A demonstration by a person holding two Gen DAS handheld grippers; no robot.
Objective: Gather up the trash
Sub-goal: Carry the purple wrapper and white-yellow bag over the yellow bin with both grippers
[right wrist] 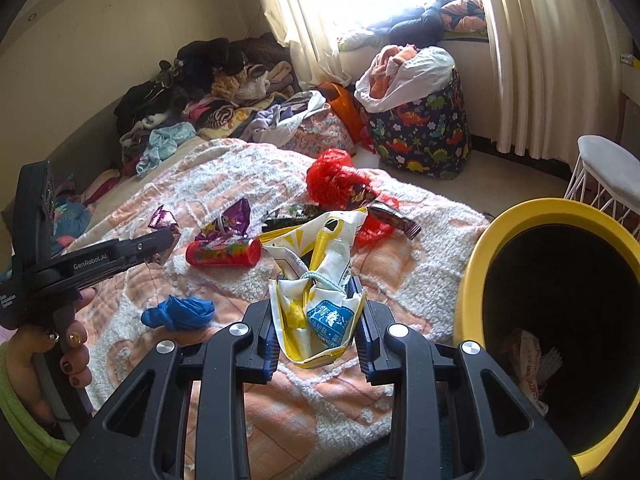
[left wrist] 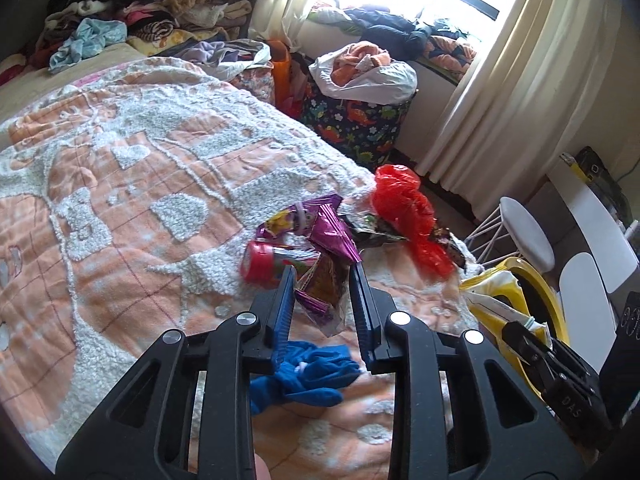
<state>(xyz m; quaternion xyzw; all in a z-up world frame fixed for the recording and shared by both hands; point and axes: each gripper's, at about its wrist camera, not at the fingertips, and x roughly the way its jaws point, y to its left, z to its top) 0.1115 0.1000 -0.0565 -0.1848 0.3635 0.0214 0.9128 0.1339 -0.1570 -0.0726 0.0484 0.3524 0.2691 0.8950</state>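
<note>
The right gripper (right wrist: pixel 318 312) had its jaws closed on a crumpled yellow-and-white wrapper (right wrist: pixel 316 308), which stood up between them above the bed's peach-and-white blanket (right wrist: pixel 340 396). Just to the right of it gaped the mouth of a yellow bin (right wrist: pixel 476 264), tilted toward the camera, with some paper trash (right wrist: pixel 524 364) lying inside.

The left gripper (left wrist: pixel 323 280) held its jaws partly open around a purple foil wrapper (left wrist: pixel 320 284); from the left wrist view the wrapper sat between the fingers, though whether they pressed it could not be told. In the right wrist view that gripper reached in from the left with the purple foil at its tip.

Beyond the jaws, the rest of the trash lay scattered on the blanket: a red can (right wrist: pixel 224 254) on its side, a second purple wrapper (right wrist: pixel 230 220) just behind it, a dark snack wrapper (right wrist: pixel 394 216), and a crumpled red plastic bag (right wrist: pixel 336 180) near the bed's far edge. A blue wad of cloth or plastic (right wrist: pixel 180 314) rested apart, nearer the camera.

Farther off stood a dinosaur-print hamper (right wrist: pixel 424 140) by the curtain (right wrist: pixel 532 60), and heaped clothes (right wrist: pixel 208 92) at the head of the bed.
</note>
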